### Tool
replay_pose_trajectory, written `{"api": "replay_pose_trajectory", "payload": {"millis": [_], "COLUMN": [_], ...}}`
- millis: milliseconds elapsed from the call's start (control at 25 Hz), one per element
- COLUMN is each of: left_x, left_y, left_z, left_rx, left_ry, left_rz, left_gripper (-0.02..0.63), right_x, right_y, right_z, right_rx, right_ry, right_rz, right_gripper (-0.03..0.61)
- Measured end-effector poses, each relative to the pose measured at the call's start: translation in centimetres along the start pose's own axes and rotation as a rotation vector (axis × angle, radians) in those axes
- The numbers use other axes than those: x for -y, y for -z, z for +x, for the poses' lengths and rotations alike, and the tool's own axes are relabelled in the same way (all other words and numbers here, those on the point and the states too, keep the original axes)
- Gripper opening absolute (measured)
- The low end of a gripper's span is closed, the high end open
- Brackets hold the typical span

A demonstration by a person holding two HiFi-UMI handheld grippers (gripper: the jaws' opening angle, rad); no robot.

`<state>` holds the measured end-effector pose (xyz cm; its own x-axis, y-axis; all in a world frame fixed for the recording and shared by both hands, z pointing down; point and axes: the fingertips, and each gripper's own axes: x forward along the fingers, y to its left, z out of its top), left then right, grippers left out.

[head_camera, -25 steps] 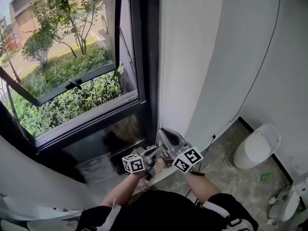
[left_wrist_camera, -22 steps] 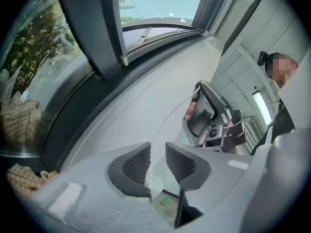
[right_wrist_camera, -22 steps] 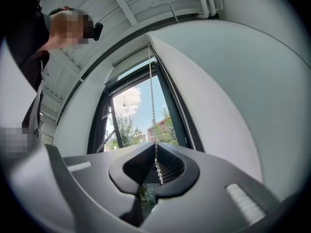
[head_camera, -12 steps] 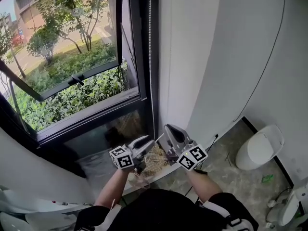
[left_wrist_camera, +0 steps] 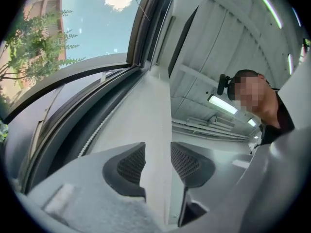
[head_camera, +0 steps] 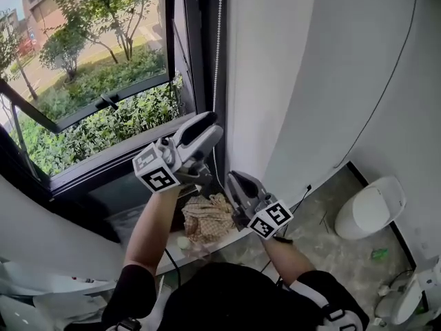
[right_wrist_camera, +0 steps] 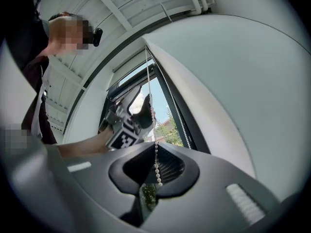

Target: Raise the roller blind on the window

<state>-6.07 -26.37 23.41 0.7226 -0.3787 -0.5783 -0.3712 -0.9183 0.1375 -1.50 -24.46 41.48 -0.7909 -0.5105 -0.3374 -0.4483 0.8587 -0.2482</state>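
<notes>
At the window's right edge, where the dark frame meets the white wall, a person works the cord of a roller blind. The window (head_camera: 103,102) shows bare glass and greenery. No blind fabric covers it in the head view, so the blind likely sits high, out of sight. Its bead chain (head_camera: 218,54) hangs down along the frame.

The left gripper (head_camera: 210,126) is raised beside the chain, its jaws a narrow gap apart with only wall between them. Lower down, the right gripper (right_wrist_camera: 155,171) has its jaws pinched together on the chain, beads trailing from the pads.

The likely risks are these: the thin beads may slip through the right's pinch under a hard tug, the left may close on air beside the chain, and a pull on the wrong strand of the loop would lower the blind instead.
</notes>
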Motion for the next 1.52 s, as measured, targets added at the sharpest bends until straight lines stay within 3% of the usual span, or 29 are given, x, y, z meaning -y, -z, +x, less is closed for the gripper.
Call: {"api": "replay_pose_trajectory", "payload": {"millis": [120,320,560,640,680,960,1160,1240,1360,1520], "left_x": [1.7,2.0,1.2,1.3,1.3,1.7,1.3,0.5,0.4,1.1], "left_y": [-2.2,-2.5,-2.3,-2.3,-2.3,-2.2,2.5,6.0,10.5,12.3], "left_z": [3.0,4.8,5.3,5.3,5.3,5.0,0.9,-1.9,-5.6,-7.3], "left_rx": [0.023,0.049,0.053,0.056,0.056,0.051,-0.016,-0.056,-0.074,-0.063], "left_ry": [0.054,0.041,0.052,0.055,0.056,0.068,-0.012,-0.074,-0.14,-0.179], "left_rz": [0.026,0.062,0.032,0.031,0.032,0.06,0.118,0.083,-0.029,-0.064], "left_gripper": [0.167,0.166,0.15,0.031,0.009,0.009,0.011,0.012,0.014,0.014], "right_x": [0.0,-0.2,-0.1,0.0,0.0,0.4,1.6,2.2,3.0,3.5], "right_y": [0.1,0.2,0.2,0.2,0.1,0.4,6.9,11.0,16.1,17.9], "right_z": [0.1,0.1,0.1,-0.1,-0.2,-0.3,-2.3,-4.0,-6.4,-7.5], "right_rx": [-0.003,-0.003,-0.005,-0.006,-0.005,-0.009,-0.156,-0.258,-0.39,-0.451], "right_ry": [-0.002,-0.006,-0.006,-0.002,0.0,0.011,0.063,0.099,0.139,0.163], "right_rz": [0.005,-0.003,-0.01,-0.009,-0.008,-0.003,0.05,0.085,0.124,0.145], "right_gripper": [0.015,0.015,0.016,0.016,0.016,0.016,0.015,0.016,0.017,0.018]}}
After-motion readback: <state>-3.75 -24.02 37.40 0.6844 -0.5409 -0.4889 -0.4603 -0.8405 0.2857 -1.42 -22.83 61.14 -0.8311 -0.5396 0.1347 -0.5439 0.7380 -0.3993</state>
